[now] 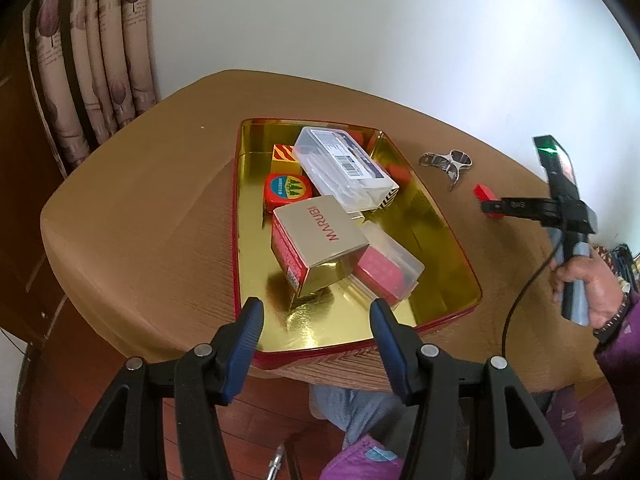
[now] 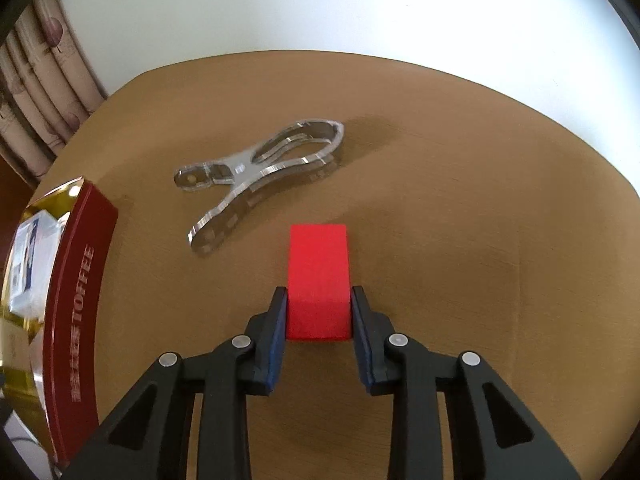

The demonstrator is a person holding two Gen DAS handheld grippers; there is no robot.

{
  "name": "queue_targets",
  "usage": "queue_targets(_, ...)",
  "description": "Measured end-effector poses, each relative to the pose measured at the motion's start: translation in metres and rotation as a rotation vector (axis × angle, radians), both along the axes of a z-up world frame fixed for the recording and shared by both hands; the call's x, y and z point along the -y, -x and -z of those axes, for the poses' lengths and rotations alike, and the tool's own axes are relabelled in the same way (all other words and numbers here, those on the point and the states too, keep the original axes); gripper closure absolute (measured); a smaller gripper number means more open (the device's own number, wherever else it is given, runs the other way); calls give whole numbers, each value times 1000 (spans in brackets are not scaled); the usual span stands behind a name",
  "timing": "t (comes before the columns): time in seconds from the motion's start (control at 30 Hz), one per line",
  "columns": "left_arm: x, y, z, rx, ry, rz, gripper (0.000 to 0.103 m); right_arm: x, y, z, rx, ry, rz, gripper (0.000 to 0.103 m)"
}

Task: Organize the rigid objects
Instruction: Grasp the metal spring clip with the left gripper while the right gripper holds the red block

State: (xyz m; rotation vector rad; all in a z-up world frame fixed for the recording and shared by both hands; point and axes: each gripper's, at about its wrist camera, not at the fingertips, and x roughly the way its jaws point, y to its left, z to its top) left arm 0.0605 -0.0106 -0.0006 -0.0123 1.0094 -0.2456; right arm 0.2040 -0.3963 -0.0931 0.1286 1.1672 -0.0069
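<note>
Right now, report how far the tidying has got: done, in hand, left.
Done: several boxes already lie in the gold tin, among them the MARUBI box and a clear plastic case. In hand: the right gripper is shut on the red block, which is still at the table. Left: the metal clip lies outside the tin. The left gripper hangs open, holding nothing.

Left view overlooks tin (image 1: 436, 216); right close beside
</note>
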Motion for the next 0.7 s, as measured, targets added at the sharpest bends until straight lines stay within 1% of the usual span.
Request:
queue_targets(0.13,3,2,0,2,-12,8,46,19,40,-7,13,16,19,75)
queue_targets(0.23,5,3,-2,10,-16,19,46,33,70,-12,21,86,22,75)
queue_targets(0.27,6,5,-3,16,-12,27,46,40,80,-14,26,92,24,75)
queue_targets(0.37,13,9,-8,24,15,71,46,60,99,-19,40,138,54,76)
queue_targets(0.43,25,13,-12,18,38,114,46,81,111,-23,44,139,78,76)
queue_targets(0.5,40,14,-18,19,40,159,46,96,118,-26,52,157,99,76)
queue_targets(0.53,50,13,-21,22,29,190,46,103,122,-28,58,163,107,76)
queue_targets(0.63,92,3,-31,31,-56,284,46,116,132,-29,83,134,126,76)
queue_targets(0.7,119,-5,-38,38,-78,343,46,120,139,-29,108,122,124,76)
